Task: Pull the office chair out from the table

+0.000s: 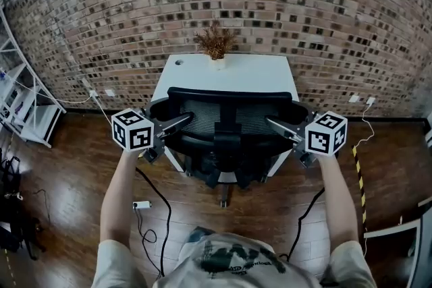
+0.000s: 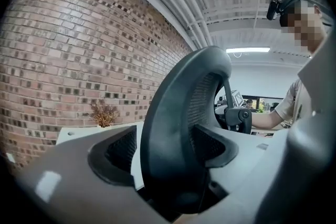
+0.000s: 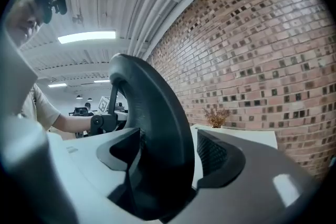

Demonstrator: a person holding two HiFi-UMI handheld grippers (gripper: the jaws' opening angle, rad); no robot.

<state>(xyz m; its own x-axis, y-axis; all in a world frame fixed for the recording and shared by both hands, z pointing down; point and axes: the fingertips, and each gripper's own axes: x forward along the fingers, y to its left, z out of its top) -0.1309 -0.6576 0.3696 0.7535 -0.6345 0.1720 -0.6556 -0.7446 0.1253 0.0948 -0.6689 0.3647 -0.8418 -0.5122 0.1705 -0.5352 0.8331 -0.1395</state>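
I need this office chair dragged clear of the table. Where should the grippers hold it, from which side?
Its backrest side rims, from behind, left gripper and right gripper one each: it faces the table, and the curved rims fit between open jaws.

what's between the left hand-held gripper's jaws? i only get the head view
Observer: The rim of the chair back stands between the jaws of the left hand-held gripper. They are open, with a gap showing at one pad.
Operator: and the right one
Observer: It's the same there. The right hand-held gripper straddles the rim with its jaws open, not clamped.
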